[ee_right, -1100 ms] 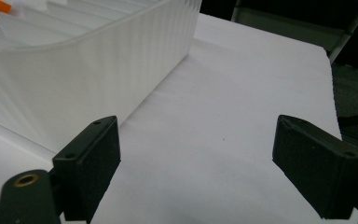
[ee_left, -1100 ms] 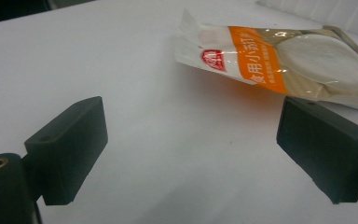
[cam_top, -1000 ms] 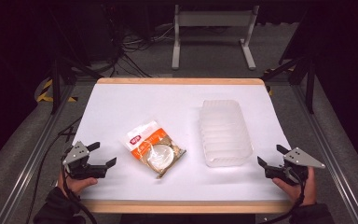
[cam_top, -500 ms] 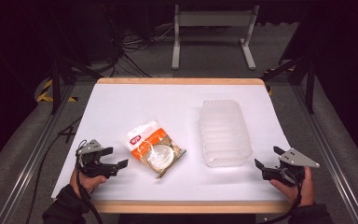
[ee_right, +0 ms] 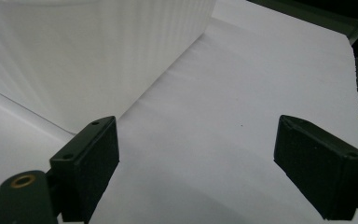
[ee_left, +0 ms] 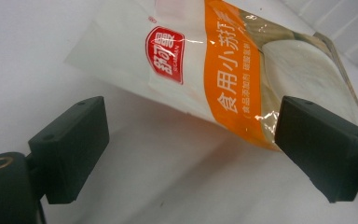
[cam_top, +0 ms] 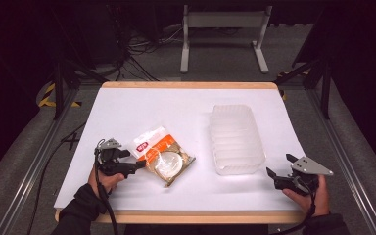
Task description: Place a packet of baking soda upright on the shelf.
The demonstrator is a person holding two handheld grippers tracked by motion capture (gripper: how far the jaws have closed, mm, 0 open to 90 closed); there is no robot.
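Now the left claw (cam_top: 136,165), spread wide, reaches the packet (ee_left: 223,70) near the worktop's (cam_top: 127,110) front-left; slide one jaw under its raised edge before pinching. Right claw (cam_top: 279,167) waits spread by the tub (cam_top: 236,139).

Packet (cam_top: 161,157) left of tub (cam_top: 236,138)

Table (cam_top: 127,112): white top, pale wooden edging at the far and near sides.
Stand (cam_top: 223,19): light metal frame with two legs, on the floor at 12 o'clock beyond the table.
Cables (cam_top: 142,54): dark loose tangle on the grey floor, 11 o'clock.
Hazard tape (cam_top: 46,95): yellow and black, on the floor at 10 o'clock.
Rails (cam_top: 34,166): metal, one along each side of the table, at 9 and 3 o'clock.
Struts (cam_top: 325,83): black uprights with slanted braces, at 10 and 2 o'clock.
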